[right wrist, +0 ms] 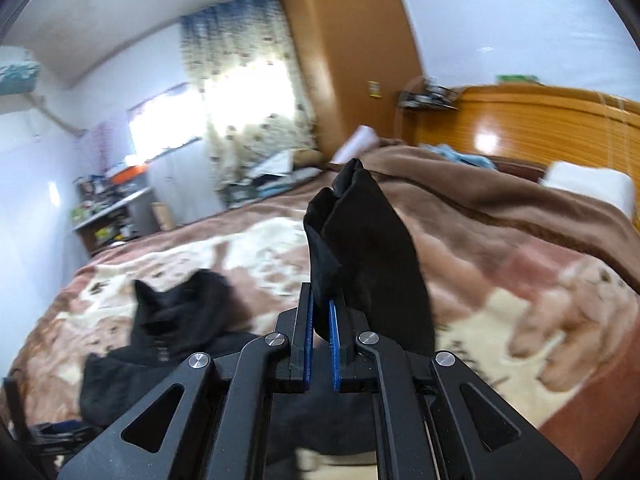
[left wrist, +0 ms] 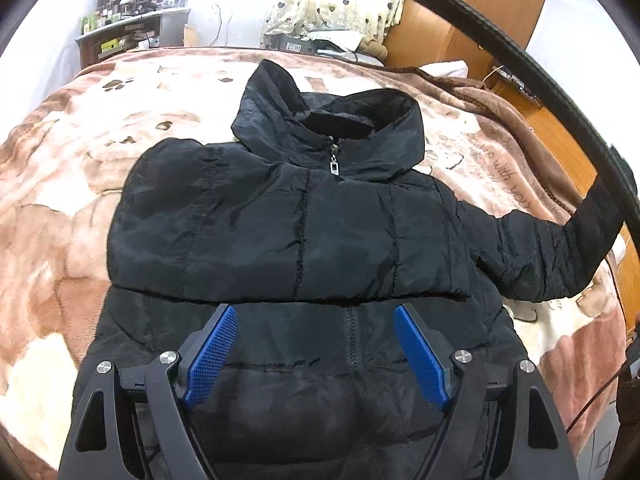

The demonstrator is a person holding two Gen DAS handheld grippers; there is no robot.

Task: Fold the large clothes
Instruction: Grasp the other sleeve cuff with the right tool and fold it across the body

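Gripping the cuff of one sleeve (right wrist: 360,240) between nearly closed pads, the right gripper (right wrist: 320,320) holds it raised above the blanket (right wrist: 500,240), the sleeve stretching out sideways from the jacket (left wrist: 288,232) lying front-up on the bed. The left gripper (left wrist: 316,352) hovers over the jacket's lower front, fingers spread wide and empty, hood pointing away.

Black jacket (left wrist: 304,220) on blanket (left wrist: 60,184), open hand-held gripper (left wrist: 316,354)
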